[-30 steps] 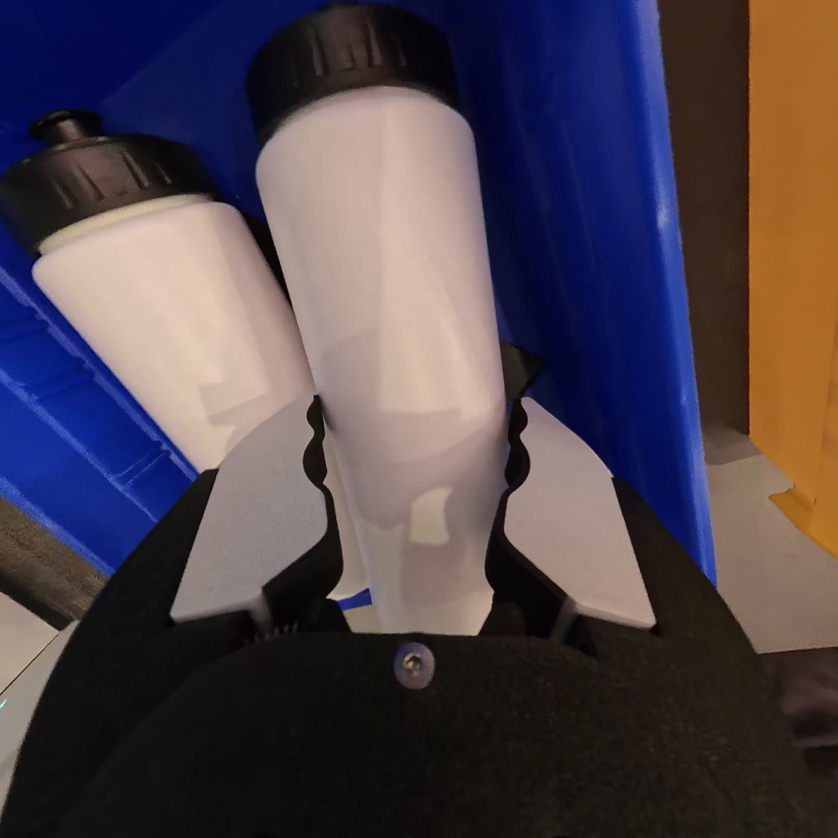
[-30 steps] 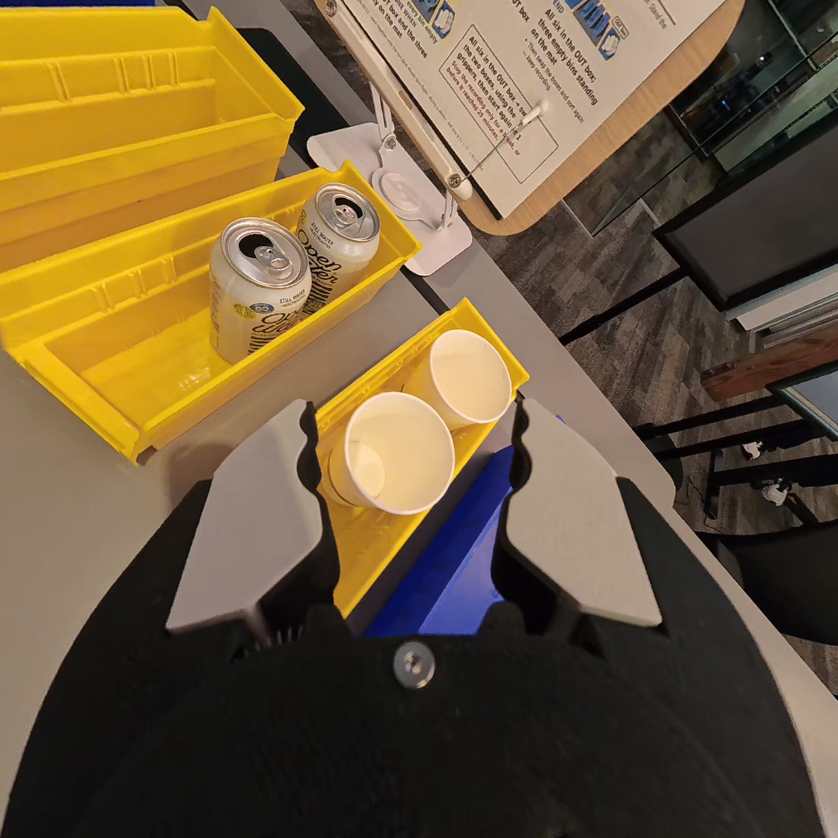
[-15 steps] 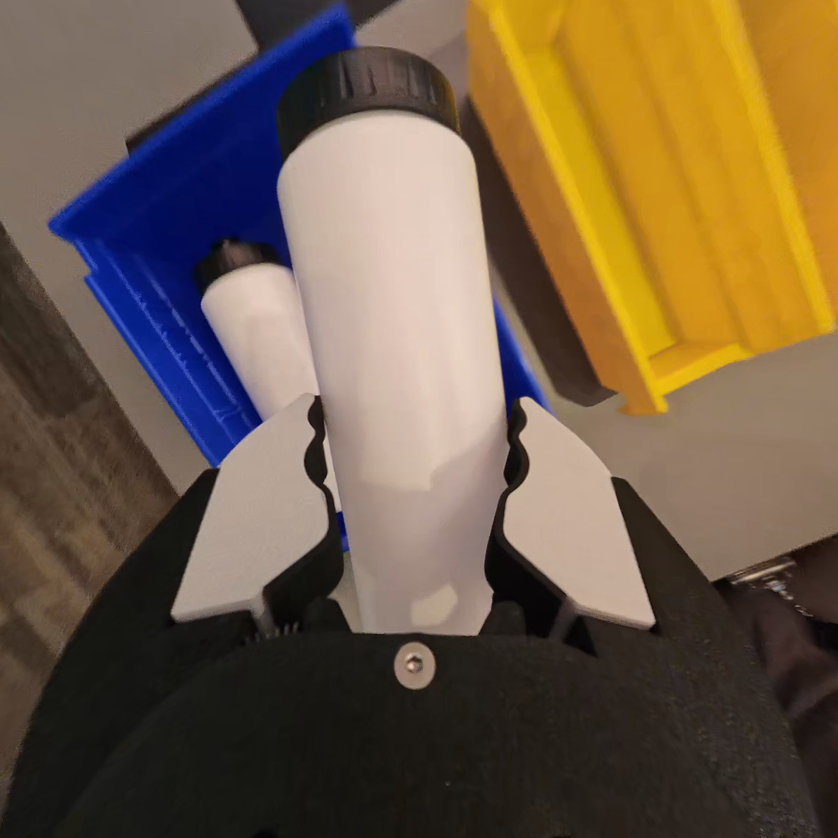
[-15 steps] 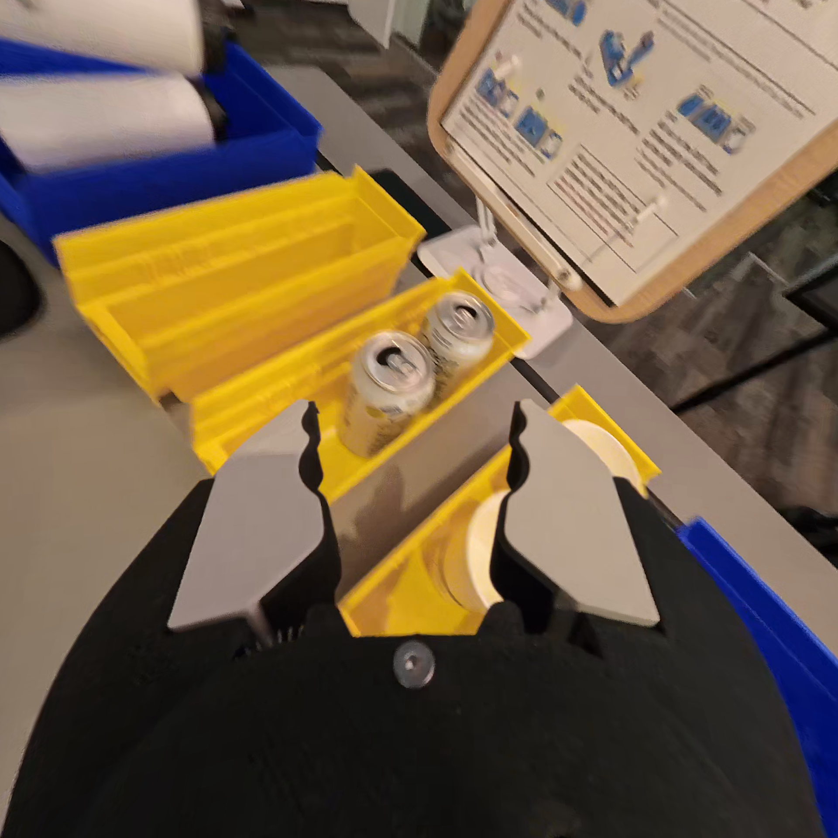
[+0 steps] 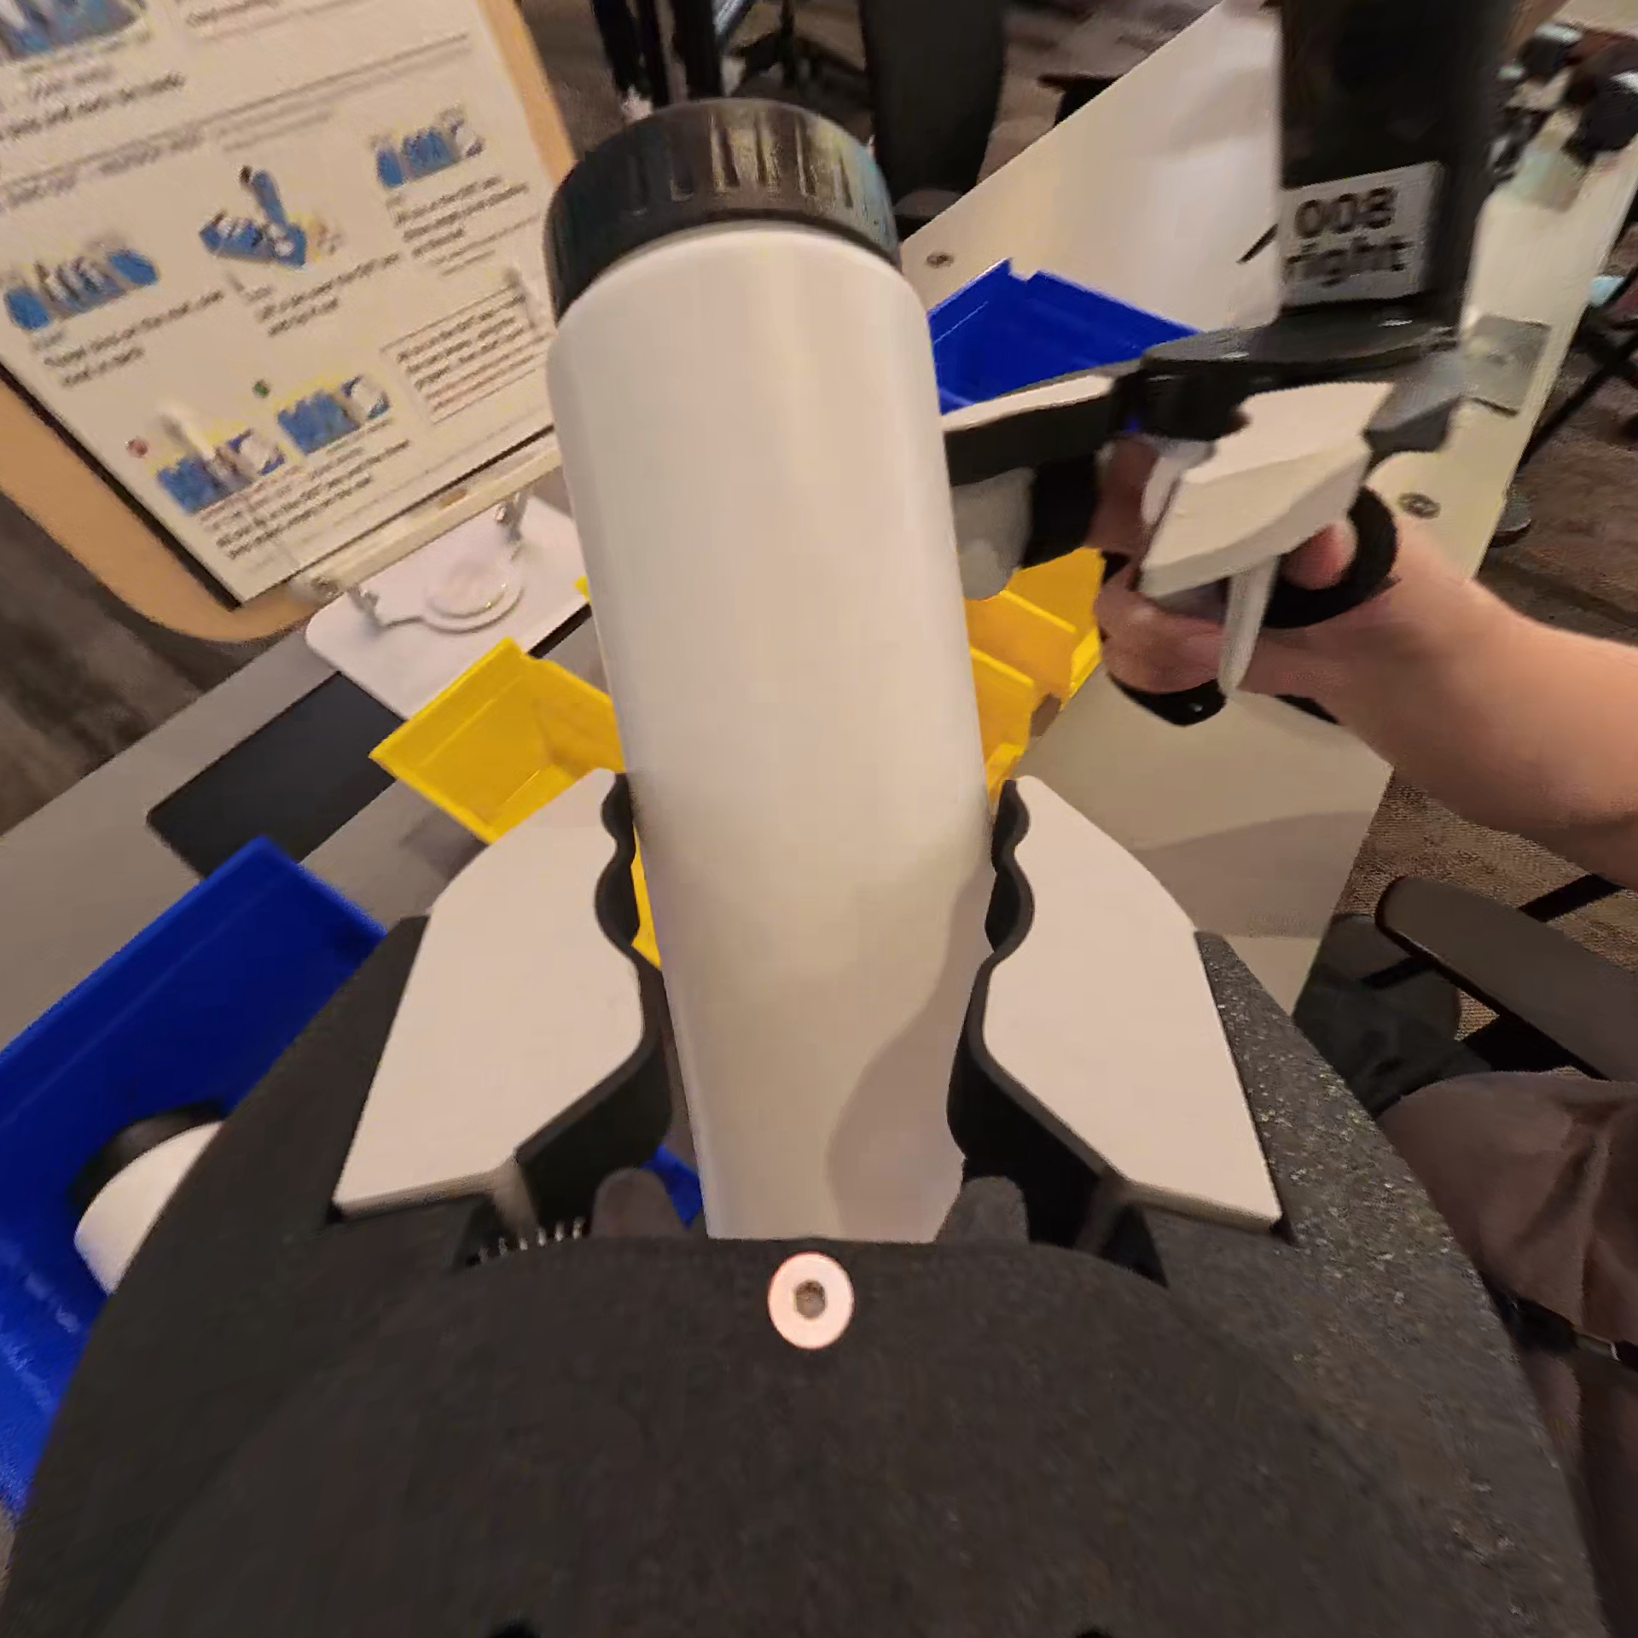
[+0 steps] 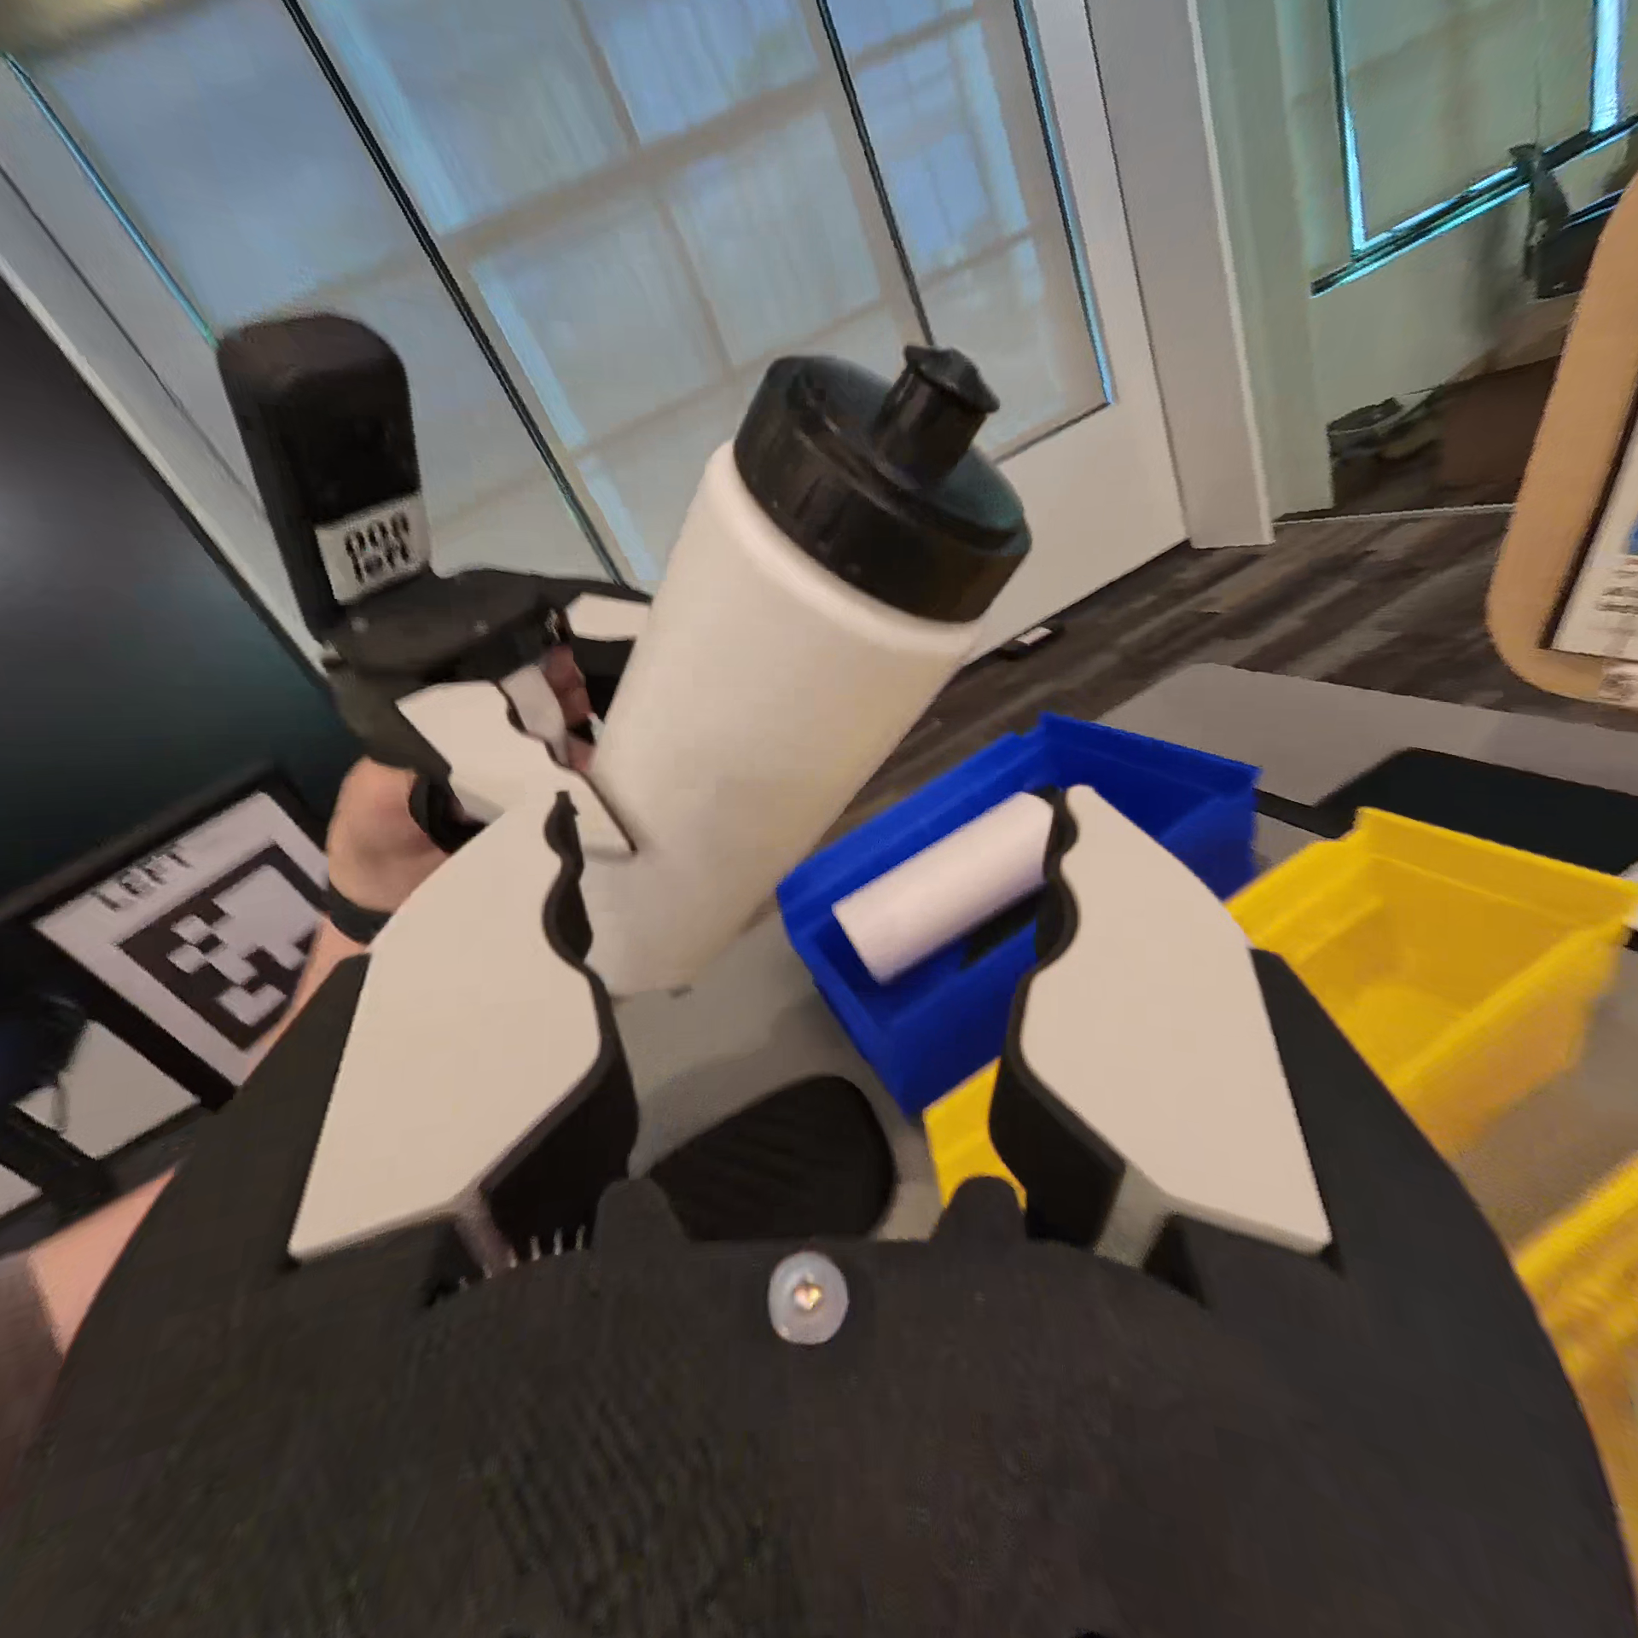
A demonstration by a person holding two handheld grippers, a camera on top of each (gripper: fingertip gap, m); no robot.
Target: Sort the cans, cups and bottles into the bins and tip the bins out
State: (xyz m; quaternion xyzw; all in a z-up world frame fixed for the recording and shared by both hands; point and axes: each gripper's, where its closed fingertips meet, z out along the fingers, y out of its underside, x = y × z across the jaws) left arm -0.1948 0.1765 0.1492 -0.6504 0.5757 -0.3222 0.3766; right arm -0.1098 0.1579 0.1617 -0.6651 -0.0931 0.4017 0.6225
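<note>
My left gripper (image 5: pixel 811 833) is shut on the lower body of a white bottle with a black cap (image 5: pixel 771 576) and holds it up in the air, above the bins. The right wrist view shows the same bottle (image 6: pixel 798 665) tilted, with the left gripper (image 6: pixel 496 736) clamped on it. My right gripper (image 6: pixel 811 851) is open and empty, close to the bottle's base. In the left wrist view it shows just to the right of the bottle (image 5: pixel 1241 461). A second white bottle (image 6: pixel 939 886) lies in the blue bin (image 6: pixel 1152 780).
A yellow bin (image 6: pixel 1418 939) stands beside the blue bin; it shows behind the bottle in the left wrist view (image 5: pixel 496 744). Another blue bin (image 5: pixel 1046 328) sits farther back. An instruction board on a stand (image 5: pixel 266 266) is at the table's far left edge.
My left gripper has lifted the white bottle out of the blue bin and swung it up. My right gripper has turned away from the cup and can bins toward the bottle and opened wider.
</note>
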